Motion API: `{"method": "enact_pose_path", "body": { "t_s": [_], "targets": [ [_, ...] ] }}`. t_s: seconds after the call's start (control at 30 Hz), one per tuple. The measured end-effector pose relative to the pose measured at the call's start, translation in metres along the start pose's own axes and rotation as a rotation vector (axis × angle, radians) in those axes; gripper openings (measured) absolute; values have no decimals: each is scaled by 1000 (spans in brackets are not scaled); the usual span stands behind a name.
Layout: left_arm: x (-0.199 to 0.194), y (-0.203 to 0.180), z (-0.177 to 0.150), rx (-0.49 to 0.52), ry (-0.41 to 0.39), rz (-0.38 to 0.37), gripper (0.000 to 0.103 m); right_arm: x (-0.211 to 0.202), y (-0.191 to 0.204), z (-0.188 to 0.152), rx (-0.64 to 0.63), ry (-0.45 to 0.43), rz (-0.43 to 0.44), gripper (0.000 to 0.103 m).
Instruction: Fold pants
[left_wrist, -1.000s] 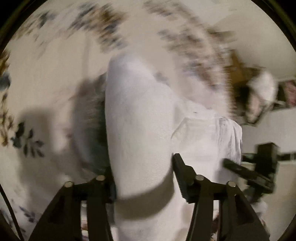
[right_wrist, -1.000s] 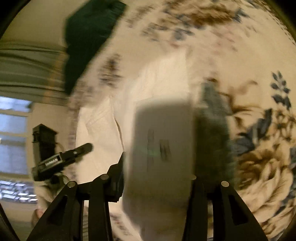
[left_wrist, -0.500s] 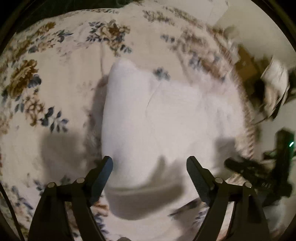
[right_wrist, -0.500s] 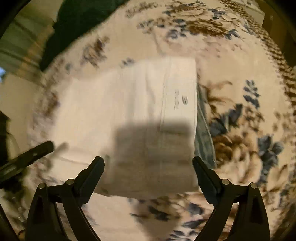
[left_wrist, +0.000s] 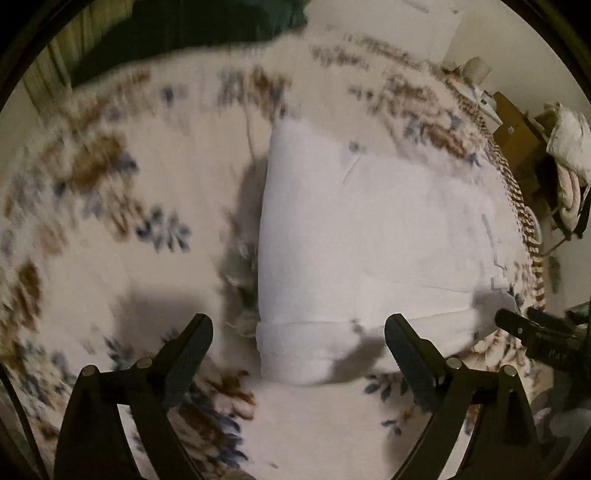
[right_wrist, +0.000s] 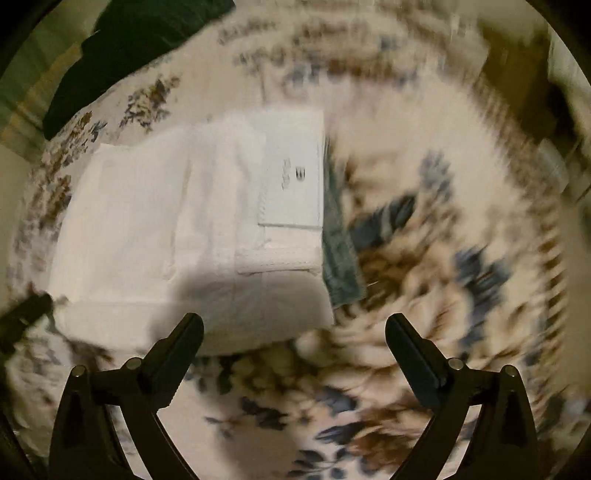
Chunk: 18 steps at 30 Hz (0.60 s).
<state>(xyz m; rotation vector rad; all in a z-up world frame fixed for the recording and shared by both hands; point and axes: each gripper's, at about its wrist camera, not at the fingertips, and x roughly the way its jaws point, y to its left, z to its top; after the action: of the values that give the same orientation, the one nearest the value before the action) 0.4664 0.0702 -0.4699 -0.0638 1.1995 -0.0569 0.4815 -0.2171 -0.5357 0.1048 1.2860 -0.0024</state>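
Because the floral bedspread (left_wrist: 110, 221) gives a broad, soft, level surface, it serves as the working base, and it fills most of both wrist views; motion blur obscures its pattern toward the edges. Resting on it, near the middle of each view, are the white pants (left_wrist: 369, 240), folded into a compact, roughly rectangular stack with a rounded fold edge facing the left gripper (left_wrist: 299, 343). In the right wrist view the pants (right_wrist: 166, 221) show layered panels, with an inner label panel (right_wrist: 291, 177) turned up on top along the stack's right side. A dark green cloth (right_wrist: 340, 254) lies partly under that right edge; its identity cannot be determined. Both tools are released and grasp nothing: the left gripper's jaws stand spread wide just short of the near fold edge, and the right gripper (right_wrist: 295, 343) is likewise spread, positioned just off the stack's near edge, over the bedspread (right_wrist: 443, 258). Judged from this arrangement, the fold is complete or nearly so, and the spread jaws clear of the fabric suit leaving the stack undisturbed. The right gripper's dark tip (left_wrist: 517, 325) shows beside the stack's right corner in the left wrist view.
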Motion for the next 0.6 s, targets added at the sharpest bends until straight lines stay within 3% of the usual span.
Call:
{"method": "enact_pose_path", "body": {
  "t_s": [0.13,0.37,0.6],
  "targets": [
    [-28,-13,-5,31,-35,101,96,-40,15,-14,-20,-78,-57,101],
    [-92,-26,-22,44,-74,88,96,-125,26,-43,20,-137,-34,101],
    [-202,-36,-60,108,-155,68,96,-247,41,-97,61,-229,-87,101]
  ]
}}
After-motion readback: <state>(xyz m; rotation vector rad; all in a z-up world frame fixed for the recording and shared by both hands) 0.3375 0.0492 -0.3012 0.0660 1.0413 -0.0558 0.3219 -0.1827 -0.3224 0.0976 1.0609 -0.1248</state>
